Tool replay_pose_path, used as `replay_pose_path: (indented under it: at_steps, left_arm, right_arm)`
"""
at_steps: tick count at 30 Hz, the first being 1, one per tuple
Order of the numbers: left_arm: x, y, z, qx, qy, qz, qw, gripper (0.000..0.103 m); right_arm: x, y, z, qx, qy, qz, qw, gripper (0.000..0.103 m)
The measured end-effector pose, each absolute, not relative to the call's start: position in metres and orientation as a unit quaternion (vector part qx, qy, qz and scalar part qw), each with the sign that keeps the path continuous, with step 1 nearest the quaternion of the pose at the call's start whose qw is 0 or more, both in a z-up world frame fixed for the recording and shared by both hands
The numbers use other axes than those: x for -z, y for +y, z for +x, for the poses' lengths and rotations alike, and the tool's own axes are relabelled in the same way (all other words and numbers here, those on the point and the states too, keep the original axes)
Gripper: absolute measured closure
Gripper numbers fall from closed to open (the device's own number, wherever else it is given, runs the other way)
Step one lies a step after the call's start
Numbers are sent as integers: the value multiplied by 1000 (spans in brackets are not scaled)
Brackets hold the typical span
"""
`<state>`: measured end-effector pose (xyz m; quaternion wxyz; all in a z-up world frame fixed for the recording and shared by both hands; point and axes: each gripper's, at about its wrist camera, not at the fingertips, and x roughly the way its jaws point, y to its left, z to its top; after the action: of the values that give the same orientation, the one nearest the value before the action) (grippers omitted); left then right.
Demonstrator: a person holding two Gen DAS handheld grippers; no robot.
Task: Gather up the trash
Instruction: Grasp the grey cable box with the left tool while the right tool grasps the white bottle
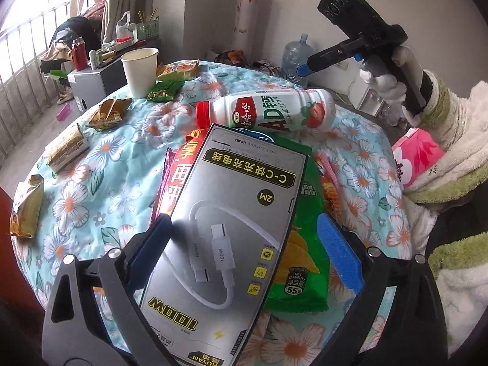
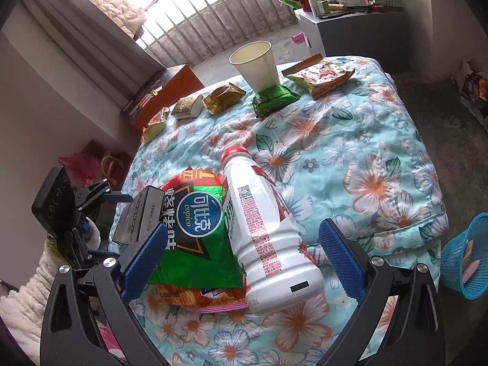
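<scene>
The left gripper [image 1: 244, 250] hung low over the flowered quilt [image 1: 100, 183], its jaws spread wide around the near end of a grey cable box [image 1: 231, 228]. The left pad looked to touch the box's edge; the right pad stood clear of it, over a green chip bag [image 1: 308, 244]. The box lay tilted on top of that bag and a red packet [image 1: 180, 170].

The right gripper [image 2: 244, 262] had its jaws spread wide too, on either side of a white bottle [image 2: 268, 238] without touching it. The bottle, red cap on, lay on its side across the chip bag's edge.

Farther back on the quilt a paper cup [image 2: 257, 65] stood upright on a green wrapper [image 2: 273, 100], its contents hidden. Other wrappers [image 2: 224, 96] lay scattered near it. Off the quilt's right edge, a blue mesh basket [image 2: 457, 256] held some pale scraps I could not make out.
</scene>
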<state>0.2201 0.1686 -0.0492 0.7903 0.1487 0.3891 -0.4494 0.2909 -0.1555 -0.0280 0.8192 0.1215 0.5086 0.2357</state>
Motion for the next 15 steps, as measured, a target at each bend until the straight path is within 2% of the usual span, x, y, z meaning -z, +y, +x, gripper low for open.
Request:
replay_pose_path:
  at_steps: [4, 11, 14, 15]
  left_arm:
    - [50, 167, 223, 440, 390, 156, 794, 11]
    - [70, 162, 234, 414, 439, 169, 780, 11]
    - [68, 161, 230, 403, 440, 171, 784, 11]
    - [67, 161, 230, 397, 442, 169, 786, 11]
  right_arm:
    - [34, -144, 303, -236, 524, 102, 812, 7]
    - [53, -124, 320, -218, 552, 48, 803, 8]
    - [64, -120, 324, -219, 569, 48, 791, 20]
    - [68, -119, 325, -217, 575, 49, 788, 28]
